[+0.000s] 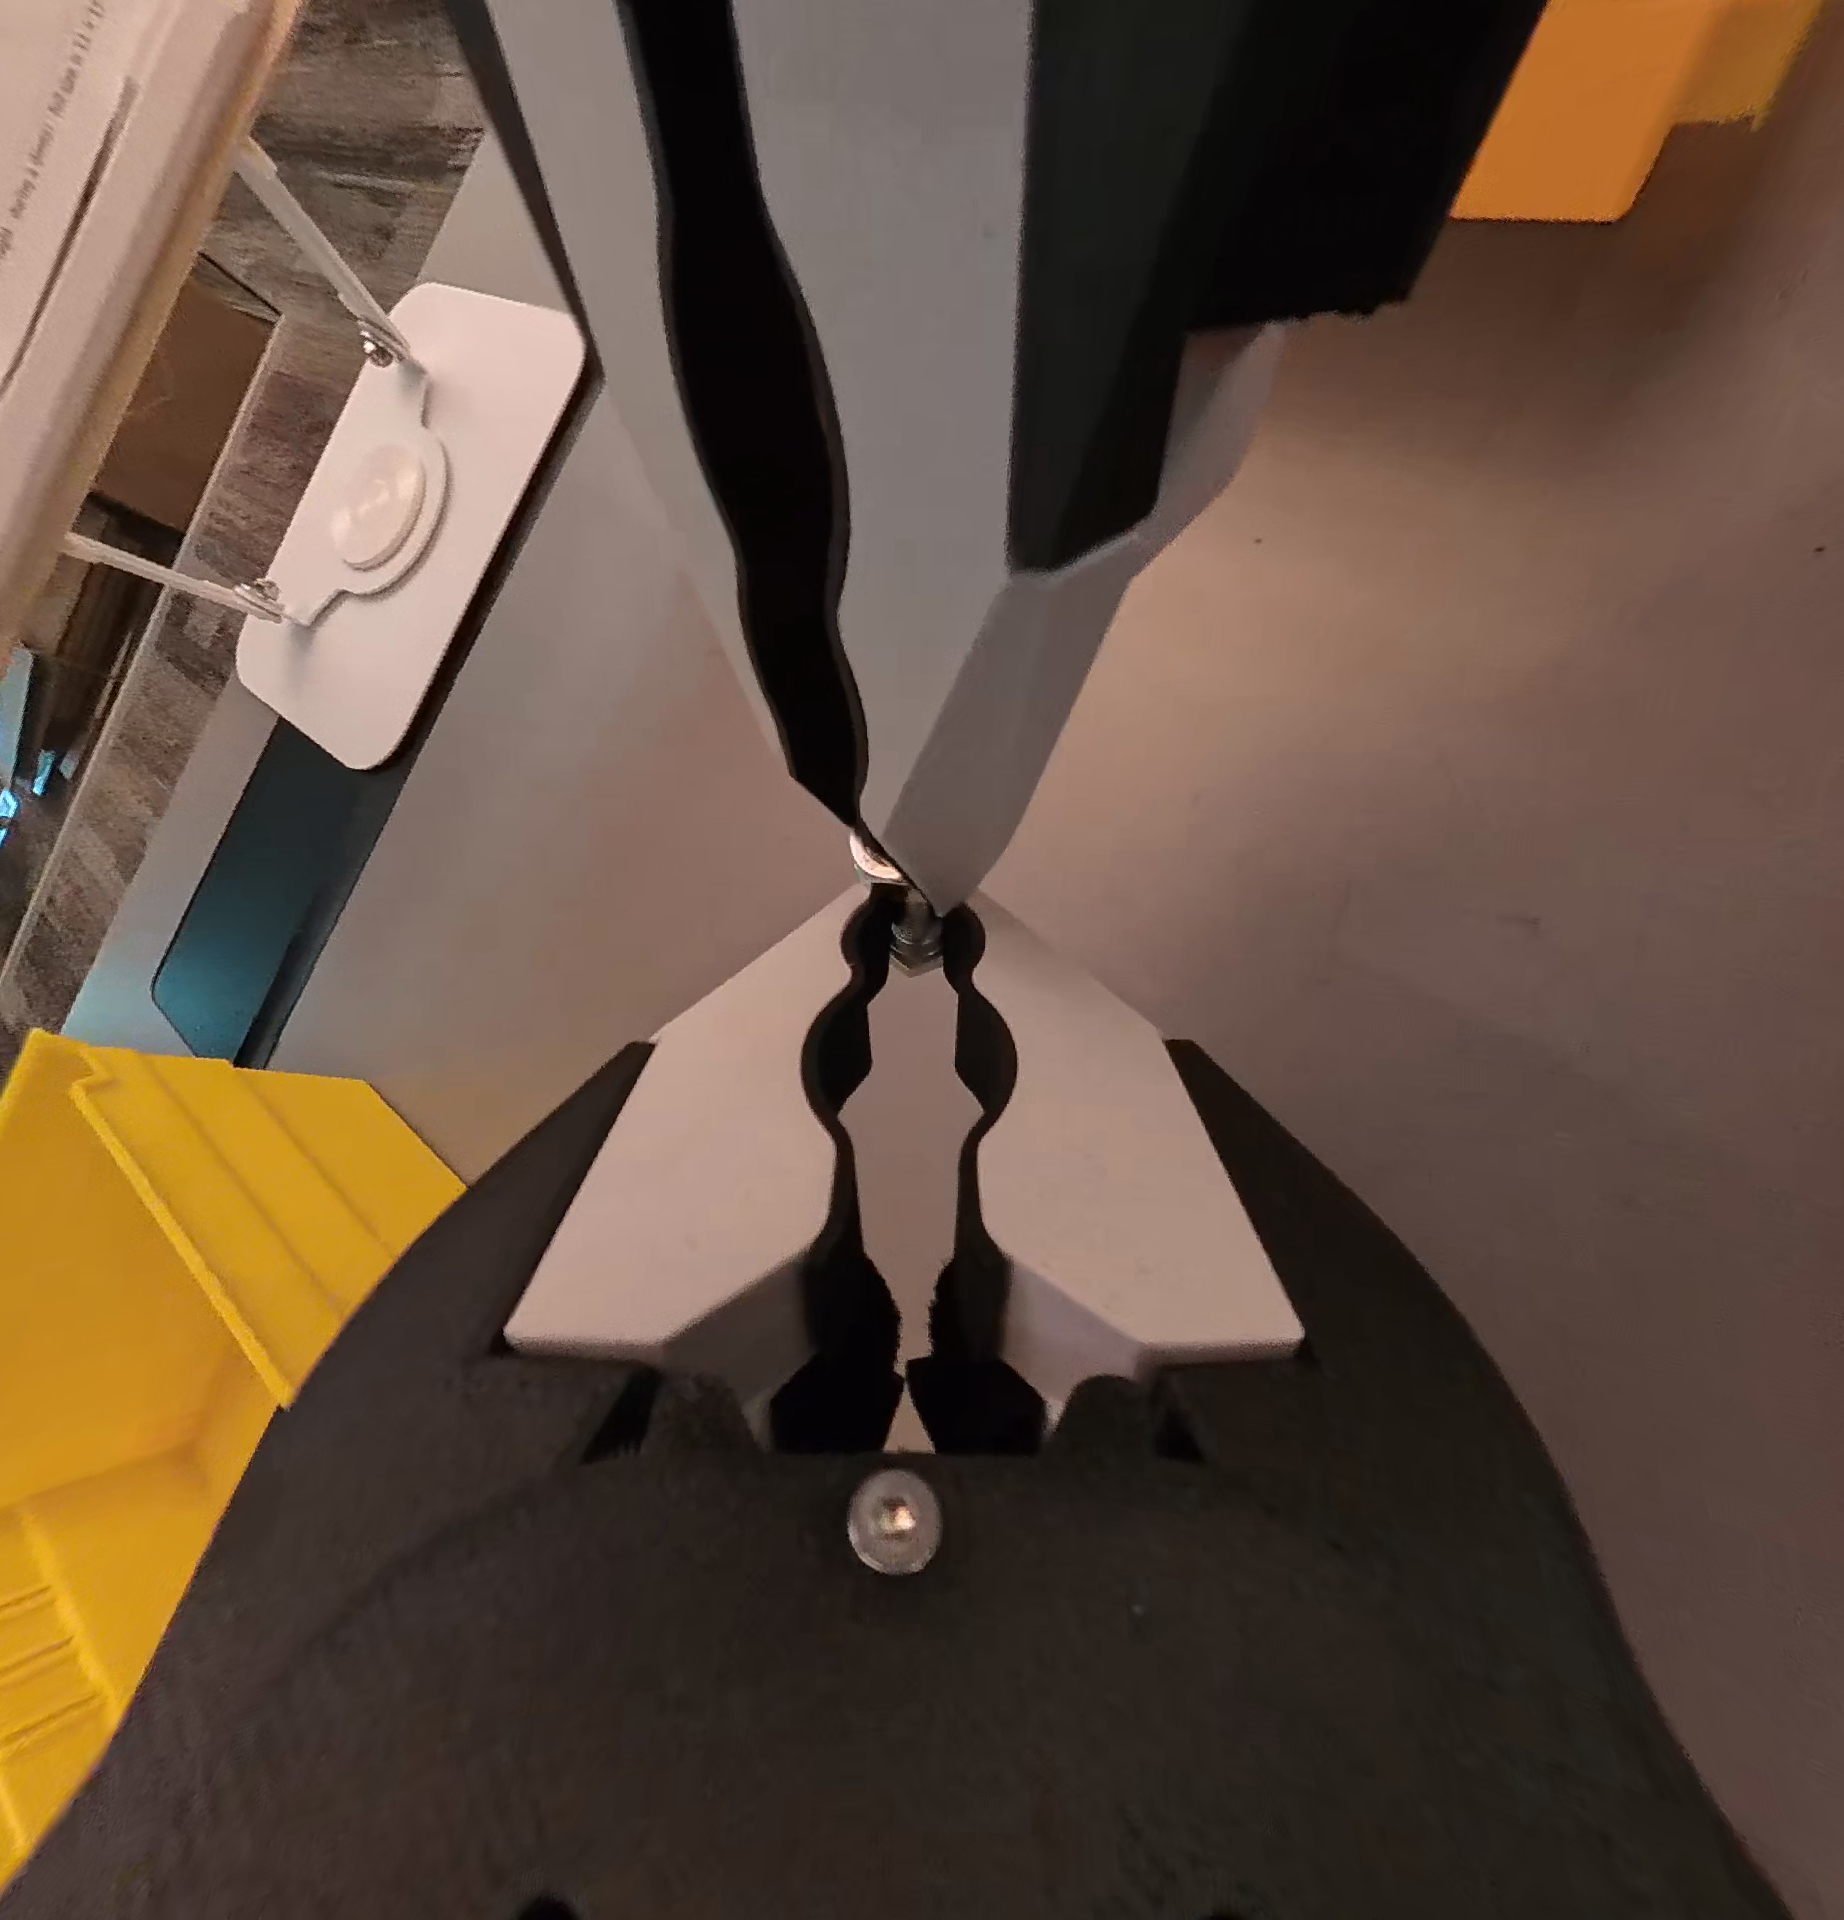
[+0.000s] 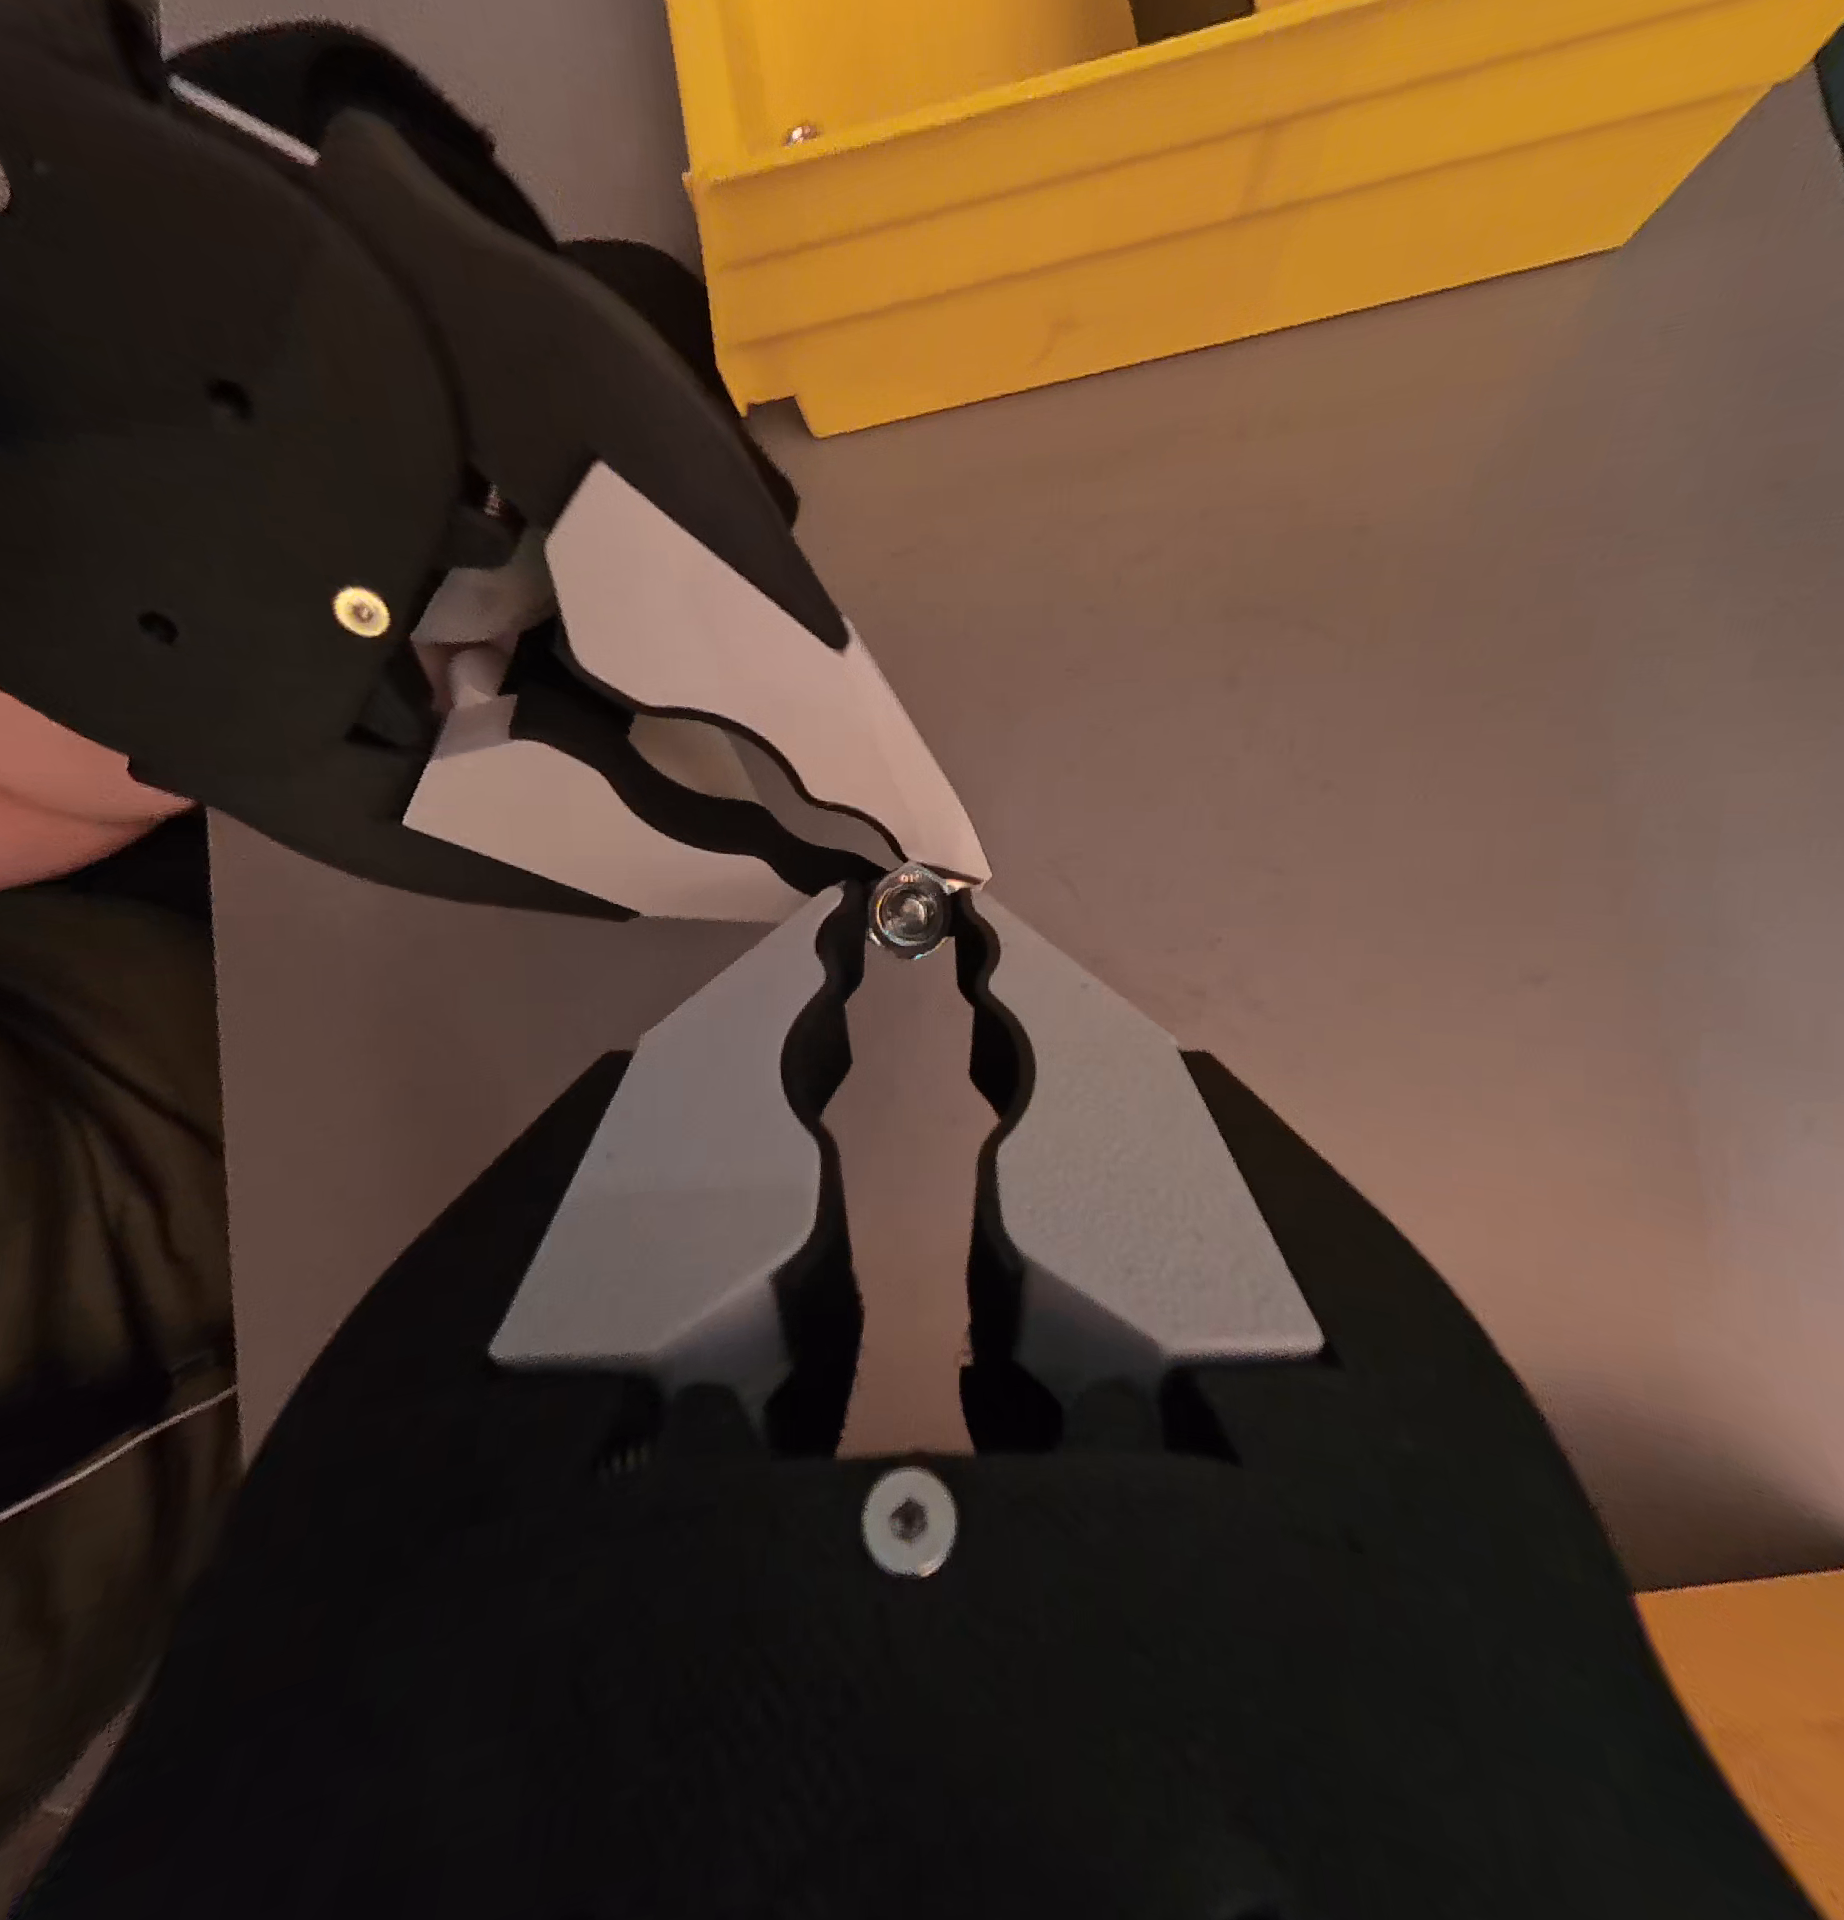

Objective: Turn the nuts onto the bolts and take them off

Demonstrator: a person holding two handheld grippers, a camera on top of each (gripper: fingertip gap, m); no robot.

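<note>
In the left wrist view, my left gripper (image 1: 913,940) is shut on a small silver nut (image 1: 914,954) that sits on a short threaded bolt (image 1: 902,914). My right gripper (image 1: 882,862) comes in from the top of that view and pinches the bolt's far end. In the right wrist view, my right gripper (image 2: 907,920) is shut around the bolt (image 2: 905,920), seen end on as a silver hexagon with a round centre. My left gripper (image 2: 944,878) reaches in from the left and its tips meet the same part. Both grippers hold the part above the grey table (image 2: 1417,935).
A yellow bin (image 2: 1157,260) stands on the table beyond the grippers; it holds a small screw. Another yellow bin (image 1: 118,1351) sits at the lower left by the table edge. A white flat stand base (image 1: 409,520) lies at the left. A person's hand (image 2: 24,821) holds the left gripper. The grippers are tip to tip, or close to it.
</note>
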